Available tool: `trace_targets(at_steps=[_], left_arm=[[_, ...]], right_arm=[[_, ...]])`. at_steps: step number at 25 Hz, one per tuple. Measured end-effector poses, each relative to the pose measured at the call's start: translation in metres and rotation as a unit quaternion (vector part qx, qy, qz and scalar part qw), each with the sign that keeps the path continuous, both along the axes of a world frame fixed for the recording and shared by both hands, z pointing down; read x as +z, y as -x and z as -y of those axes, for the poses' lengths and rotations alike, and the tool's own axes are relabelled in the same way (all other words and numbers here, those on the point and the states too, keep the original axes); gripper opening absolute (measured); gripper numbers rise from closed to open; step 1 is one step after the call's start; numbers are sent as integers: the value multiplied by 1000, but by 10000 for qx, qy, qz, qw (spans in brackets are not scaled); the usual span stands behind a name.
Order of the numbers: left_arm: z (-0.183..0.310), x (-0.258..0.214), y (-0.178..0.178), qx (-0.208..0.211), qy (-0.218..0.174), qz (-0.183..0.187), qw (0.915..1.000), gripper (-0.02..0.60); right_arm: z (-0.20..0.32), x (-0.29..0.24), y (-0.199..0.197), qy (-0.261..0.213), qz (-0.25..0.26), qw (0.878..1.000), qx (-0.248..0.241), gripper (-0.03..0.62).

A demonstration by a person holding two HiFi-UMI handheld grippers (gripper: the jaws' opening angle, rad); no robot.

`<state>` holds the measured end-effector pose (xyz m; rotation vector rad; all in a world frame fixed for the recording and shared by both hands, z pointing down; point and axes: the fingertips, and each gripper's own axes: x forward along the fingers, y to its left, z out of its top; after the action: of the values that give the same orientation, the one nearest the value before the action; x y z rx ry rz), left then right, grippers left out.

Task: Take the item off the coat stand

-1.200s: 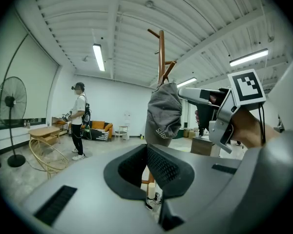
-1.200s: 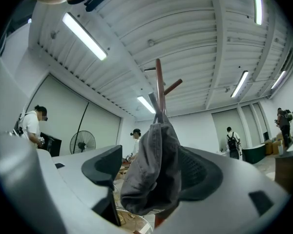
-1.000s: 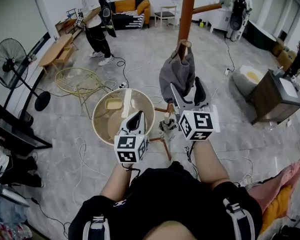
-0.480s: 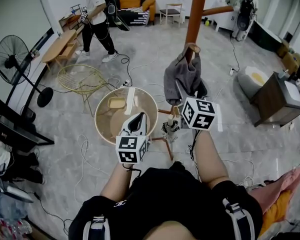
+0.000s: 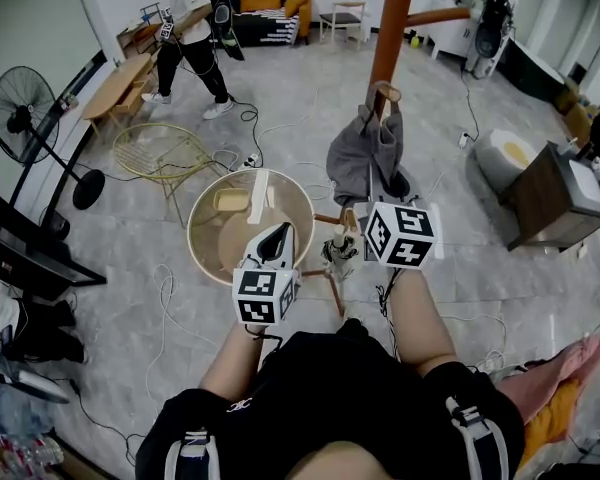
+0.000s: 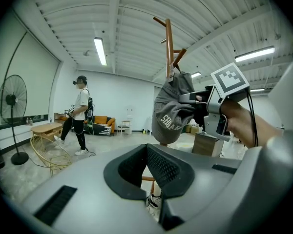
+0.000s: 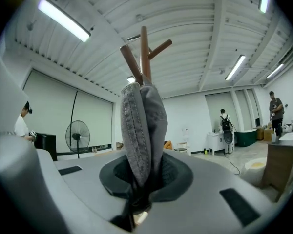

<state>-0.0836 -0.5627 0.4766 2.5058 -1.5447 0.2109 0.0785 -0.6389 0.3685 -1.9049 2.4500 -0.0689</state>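
Now, nearest the body, the left gripper [image 5: 277, 240] hangs low and idle, its fingers clenched on nothing. Just beyond it the right gripper [image 5: 370, 200] reaches up to the grey cap [image 5: 355, 153], and its fingers are closing on a doubled fold of the fabric, which sits pinched between them. The cap hangs from a short slanted peg [image 5: 385, 93] on the coat stand [image 5: 392, 18], so the item is not yet off.

To do this step well, I would firm the grip on that fold, then lift up along the slant of the peg until the crown clears its tip, and only then draw back; a sideways tug could rock the stand.

Only the right gripper view shows the fold trapped between the fingers [image 7: 173, 174], which the marker cube screens from the head view. Side-on, the left gripper view alone shows the cap's crown [image 6: 173, 111] hooked over the peg, with pale lettering on it. Farthest off, the head view alone shows loose cables [image 5: 270, 133] on the floor beyond the stand
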Motion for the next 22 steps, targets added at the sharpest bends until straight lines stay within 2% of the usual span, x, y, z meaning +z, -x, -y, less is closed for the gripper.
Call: trace_targets(at_steps=[6,18,22], left_arm=[[-11,0,-7,81,8,69,9999,17],[-44,4,-11,109,60,150,9998,17],[-49,5,-15,132,54,173,9997,17]], right_arm=[[-19,-14,1,-168,293,9989,-315,38],[-85,-61,9,-889,357,9925,-753,38],[-101,-56,3,-877,480,9920,-768,38]])
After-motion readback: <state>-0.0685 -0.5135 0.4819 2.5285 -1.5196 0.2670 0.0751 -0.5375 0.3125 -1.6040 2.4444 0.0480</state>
